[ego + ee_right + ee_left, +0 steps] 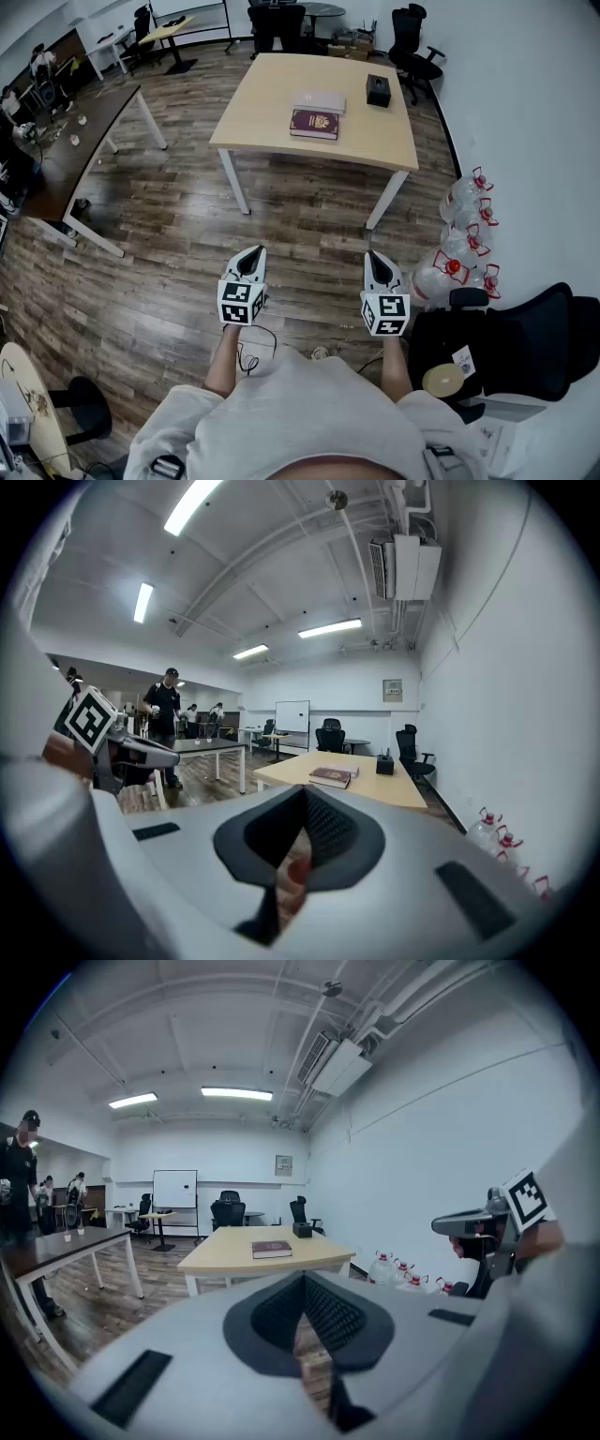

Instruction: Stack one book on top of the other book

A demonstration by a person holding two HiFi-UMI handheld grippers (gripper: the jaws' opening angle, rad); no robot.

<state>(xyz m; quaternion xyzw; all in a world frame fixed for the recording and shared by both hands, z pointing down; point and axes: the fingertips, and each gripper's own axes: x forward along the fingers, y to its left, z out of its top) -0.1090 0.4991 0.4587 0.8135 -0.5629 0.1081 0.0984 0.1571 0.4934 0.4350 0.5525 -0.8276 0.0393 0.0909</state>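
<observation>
A dark red book [314, 124] lies on the light wooden table [272, 103], with a pale book [320, 100] just behind it. Both are far ahead of me. The red book [272, 1250] shows small in the left gripper view and again as the red book [330, 777] in the right gripper view. My left gripper [251, 259] and right gripper [375, 260] hang side by side over the wooden floor, well short of the table. Both are shut with nothing between their jaws.
A black tissue box [378, 90] stands on the table's right side. Several water bottles [461, 239] line the right wall beside a black office chair [525, 342]. A dark table [66, 150] stands at the left. People stand at the room's left side [165, 719].
</observation>
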